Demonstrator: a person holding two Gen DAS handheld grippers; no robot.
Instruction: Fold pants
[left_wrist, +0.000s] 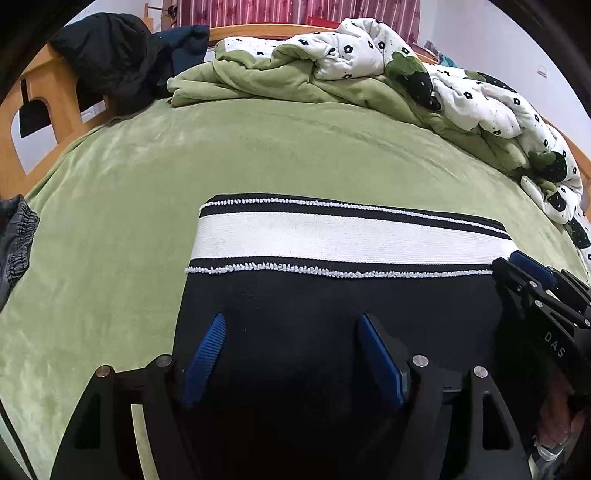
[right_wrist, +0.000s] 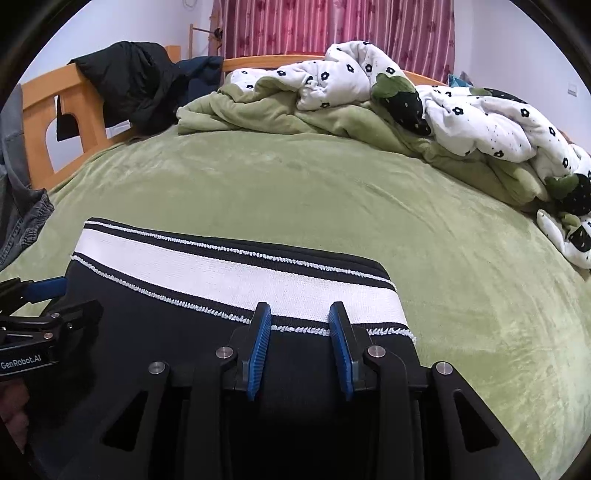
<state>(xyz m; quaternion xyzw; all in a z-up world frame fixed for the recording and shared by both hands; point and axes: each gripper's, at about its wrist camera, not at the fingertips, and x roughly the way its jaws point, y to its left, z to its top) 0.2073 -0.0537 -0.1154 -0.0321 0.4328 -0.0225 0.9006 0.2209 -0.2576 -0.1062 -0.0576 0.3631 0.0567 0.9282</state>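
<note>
Black pants (left_wrist: 332, 299) with a white striped waistband (left_wrist: 347, 236) lie flat on the green bed. My left gripper (left_wrist: 291, 321) is open, its blue fingertips (left_wrist: 212, 332) spread over the black fabric below the waistband. My right gripper (right_wrist: 299, 314) is open with a narrower gap, its blue fingertips (right_wrist: 262, 317) over the lower edge of the waistband (right_wrist: 236, 273) near the pants' (right_wrist: 166, 332) right side. Each gripper shows in the other's view: the right one (left_wrist: 532, 273) at the pants' right edge, the left one (right_wrist: 48, 295) at the left edge.
The green bed cover (left_wrist: 258, 147) stretches ahead. A rumpled green and white flowered quilt (left_wrist: 369, 66) lies at the back and right. A dark jacket (left_wrist: 110, 55) hangs on the wooden bed frame (left_wrist: 48, 96). A grey garment (left_wrist: 14, 243) lies at the left edge.
</note>
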